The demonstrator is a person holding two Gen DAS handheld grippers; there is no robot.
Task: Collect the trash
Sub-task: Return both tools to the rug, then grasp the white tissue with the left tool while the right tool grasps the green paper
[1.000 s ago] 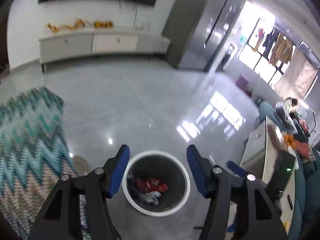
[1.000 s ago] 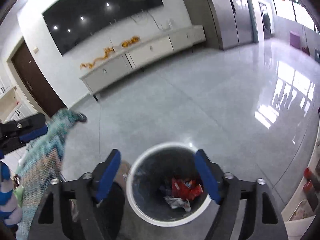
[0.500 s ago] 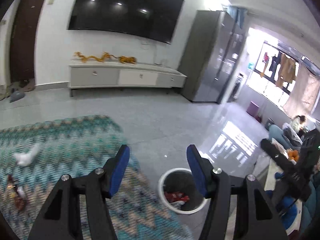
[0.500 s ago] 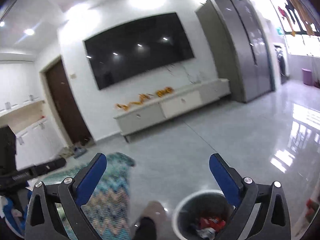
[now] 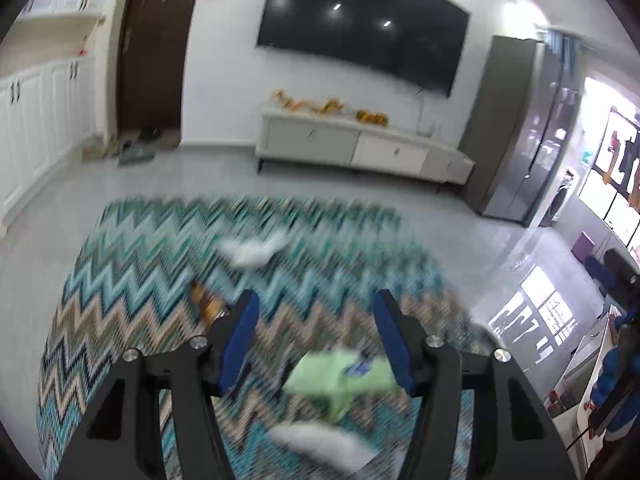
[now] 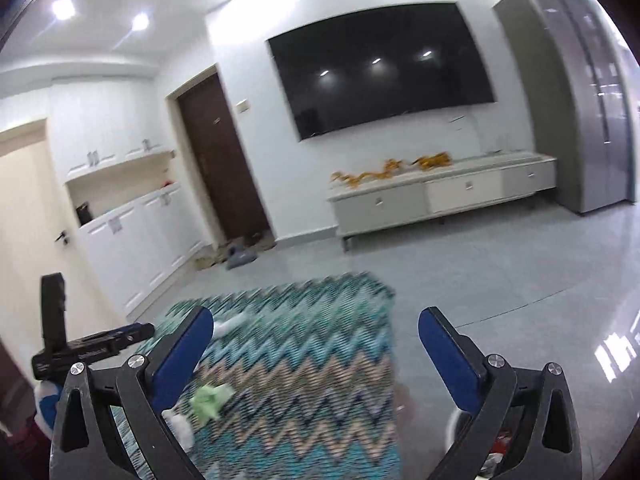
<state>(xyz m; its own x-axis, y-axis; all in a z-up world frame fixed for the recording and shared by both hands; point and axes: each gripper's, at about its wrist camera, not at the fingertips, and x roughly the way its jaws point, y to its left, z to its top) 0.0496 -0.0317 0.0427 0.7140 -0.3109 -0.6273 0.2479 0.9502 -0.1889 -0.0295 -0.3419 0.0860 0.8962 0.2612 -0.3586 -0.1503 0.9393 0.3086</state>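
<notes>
Over the rug: both hand-held grippers face the zigzag rug, where the loose trash lies, so the pose reads as a turn toward the next pickup.
Left gripper: jaws partly apart with nothing between the blue pads; a green wrapper shows on the rug below and beyond them, not touched.
Right gripper: jaws spread as wide as they go and empty, probably so they are ready to straddle a piece.
Trash on the rug: the green wrapper; a white crumpled piece farther up the rug; another white piece at the near edge of the left view; a brown-orange scrap just beside the left gripper's left finger. All are blurred, so what they are made of cannot be told.
Right view of the same litter: the green wrapper lies low left, next to a white piece.
Trash bin: only a sliver with red and white contents shows at the lower right, behind the right finger; it stands off the rug on the tiled floor, presumably near enough to carry each piece across.
Step in hand: choosing a target; the green wrapper looks nearest to the left gripper.
Risk: thin, flat pieces on woven pile may slip out of a shallow pinch, so a low, square approach seems wise.
Background: TV, low cabinet and door play no part.
</notes>
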